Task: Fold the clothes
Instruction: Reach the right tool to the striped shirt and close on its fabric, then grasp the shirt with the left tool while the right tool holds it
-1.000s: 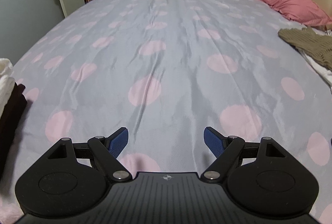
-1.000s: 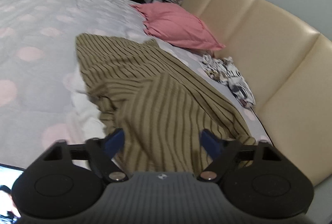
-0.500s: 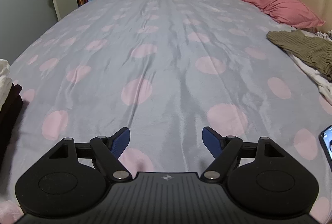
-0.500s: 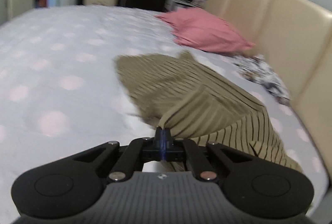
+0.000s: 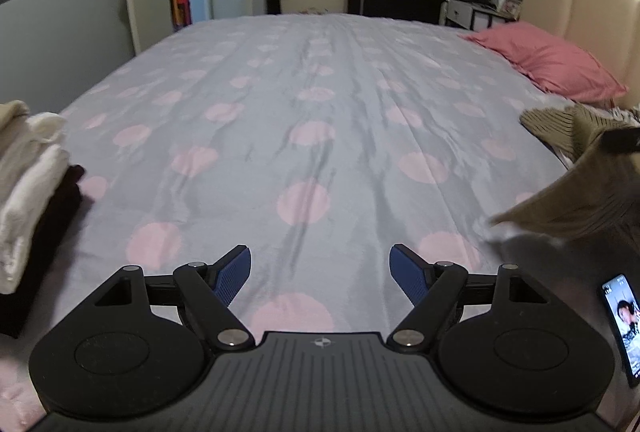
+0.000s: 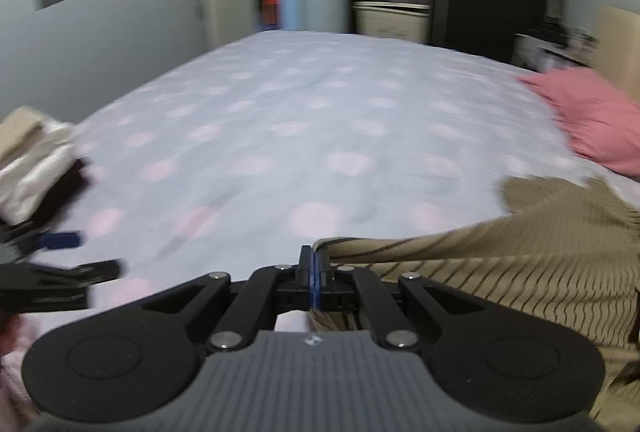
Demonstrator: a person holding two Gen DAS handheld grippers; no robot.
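Observation:
An olive-tan striped garment (image 6: 500, 264) trails to the right of my right gripper (image 6: 315, 272), which is shut on its edge and holds it above the bed. From the left wrist view the same striped garment (image 5: 576, 188) hangs lifted at the right edge, blurred by motion. My left gripper (image 5: 320, 274) stands open low over the dotted sheet with nothing between its blue pads; it also shows as a blurred left gripper (image 6: 60, 256) at the left of the right wrist view.
A grey bedsheet with pink dots (image 5: 312, 136) covers the bed. A stack of folded clothes (image 5: 28, 184) sits at the left edge. A pink pillow (image 5: 552, 64) lies by the beige headboard (image 5: 580, 8). A lit phone (image 5: 622, 324) rests at lower right.
My right gripper closed on the striped garment, then lifted and swung it left toward the bed's middle. The left gripper stayed open and pulled back slightly.

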